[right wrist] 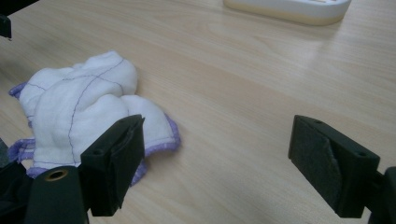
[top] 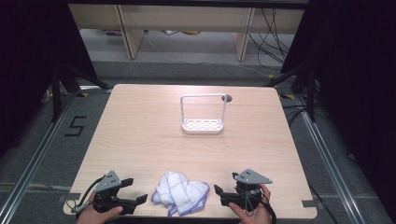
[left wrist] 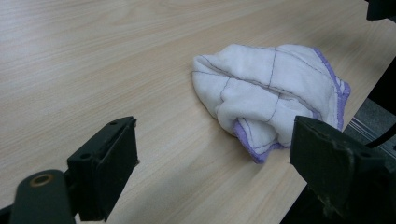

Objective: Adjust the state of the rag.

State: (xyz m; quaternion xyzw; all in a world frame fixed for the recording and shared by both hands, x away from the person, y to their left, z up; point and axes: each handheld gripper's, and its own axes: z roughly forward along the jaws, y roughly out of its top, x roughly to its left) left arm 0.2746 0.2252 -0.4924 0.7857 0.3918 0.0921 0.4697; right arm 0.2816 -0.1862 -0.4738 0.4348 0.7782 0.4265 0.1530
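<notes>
A crumpled cloth (top: pixel 180 192) (white, purple-edged) lies between the left gripper (top: pixel 135 201) and right gripper (top: pixel 222 194), both with jaws apart; floor marking "5" (top: pixel 75 126).

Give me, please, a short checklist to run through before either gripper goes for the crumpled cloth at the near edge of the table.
1. Left gripper open: ok, jaws wide apart.
2. Right gripper open: ok, jaws wide apart.
3. Both jaws empty: ok, nothing between them.
4. Cloth between the grippers, untouched: ok.
5. Cloth fully on the table: ok, though near its front edge.
6. White rack upright and empty: ok, well beyond the cloth.
</notes>
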